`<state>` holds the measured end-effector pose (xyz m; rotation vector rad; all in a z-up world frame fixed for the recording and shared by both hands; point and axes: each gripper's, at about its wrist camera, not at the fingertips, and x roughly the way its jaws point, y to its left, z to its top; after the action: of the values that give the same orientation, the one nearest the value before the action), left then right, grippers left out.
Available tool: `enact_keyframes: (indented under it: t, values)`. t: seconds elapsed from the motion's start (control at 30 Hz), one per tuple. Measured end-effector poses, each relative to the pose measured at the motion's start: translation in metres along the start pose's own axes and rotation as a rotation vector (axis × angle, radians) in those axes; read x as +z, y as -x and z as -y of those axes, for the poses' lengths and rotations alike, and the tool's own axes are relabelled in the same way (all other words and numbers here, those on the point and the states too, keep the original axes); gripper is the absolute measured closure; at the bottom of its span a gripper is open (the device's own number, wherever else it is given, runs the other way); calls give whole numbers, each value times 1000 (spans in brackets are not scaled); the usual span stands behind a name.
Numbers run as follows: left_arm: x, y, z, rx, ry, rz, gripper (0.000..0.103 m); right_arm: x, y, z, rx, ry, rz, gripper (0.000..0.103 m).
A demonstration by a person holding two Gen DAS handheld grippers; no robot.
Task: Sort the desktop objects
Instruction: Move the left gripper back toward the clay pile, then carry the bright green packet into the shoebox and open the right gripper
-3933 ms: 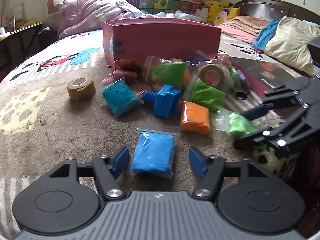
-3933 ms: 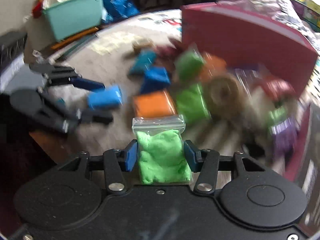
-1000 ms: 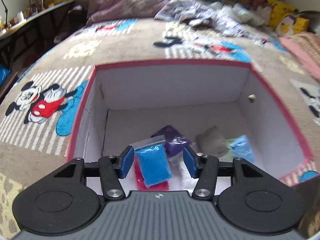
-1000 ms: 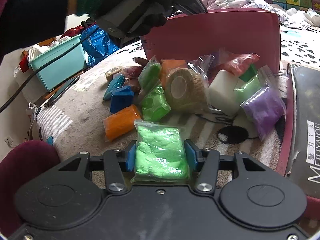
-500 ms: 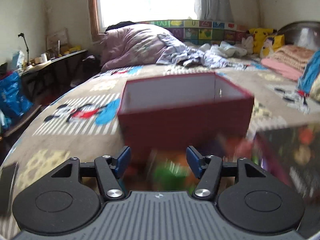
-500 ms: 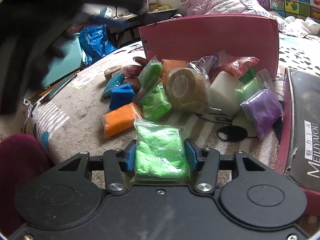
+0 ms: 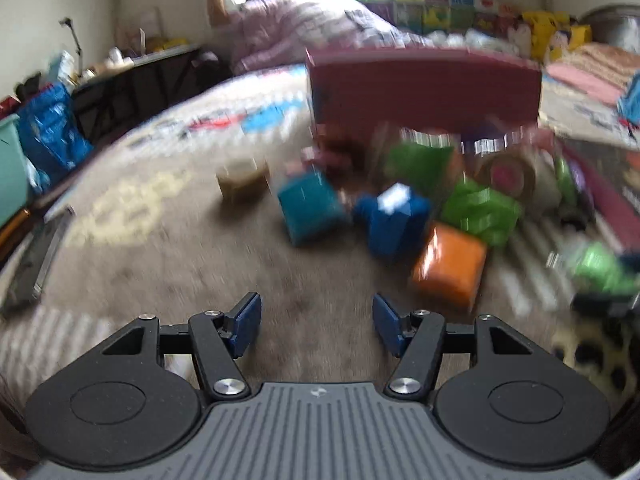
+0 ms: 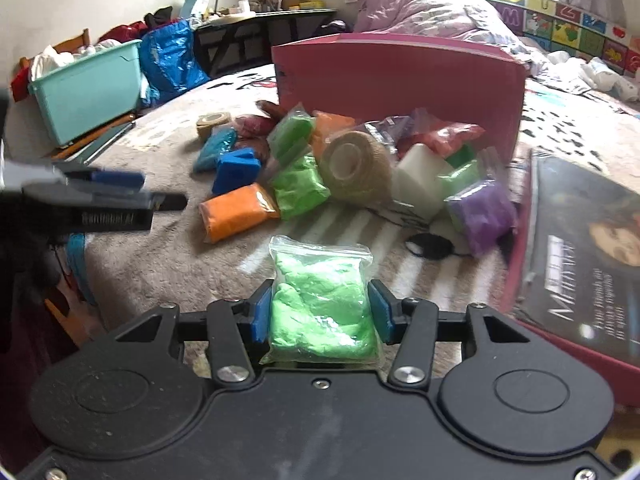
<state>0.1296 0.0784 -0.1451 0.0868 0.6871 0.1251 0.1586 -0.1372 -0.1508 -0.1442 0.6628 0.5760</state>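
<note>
Left wrist view: the left gripper (image 7: 317,326) stands with jaws wide apart and nothing between them, over bare blanket (image 7: 180,264); the frame is motion-blurred. A second ago the same jaws hung open over the interior of the pink box (image 7: 424,88) with a blue bag lying below them inside; that bag is now gone from view, so the deposit is judged complete and the left gripper has swung back toward the pile. Ahead of it lie the teal bag (image 7: 310,206), the blue block (image 7: 394,222) and the orange bag (image 7: 450,266), the last nearest on the right; a tape roll (image 7: 242,178) sits apart to the left. In the right wrist view the right gripper (image 8: 320,312) is closed on the light green bag (image 8: 322,304), held clear of the pile, unchanged in grip and nearly unchanged in position over the last second. The box stands beyond the pile, its near wall facing the camera. Judgement: one item is sorted, the green bag is next for the box, and most of the pile remains outside it
</note>
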Motion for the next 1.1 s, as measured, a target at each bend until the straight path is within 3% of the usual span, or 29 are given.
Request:
enact_keyframes:
  t: [0.2,0.37,0.43,0.63,0.7,0.9,1.1]
  values:
    - [-7,3,4,4,-42,24,41,1,6,-2,-79,35,-21,54]
    - [1,13,-5,-147,37,21,36,3,10,-5,-112,64,-34,54]
    - [-2,8,1,-154,20,-8,35,4,12,-6,-119,71,-39,54]
    - [-7,-2,5,-193,35,-17,12,17,20,-3,-147,100,-31,54]
    - [-7,-5,12,-200,-1,-23,3,26,23,-2,-152,120,-24,54]
    - [-4,-5,16,-191,-5,-32,2,64,33,9,-153,147,16,54]
    - [-7,-4,19,-185,18,10,1,108,34,33,-101,71,48,54]
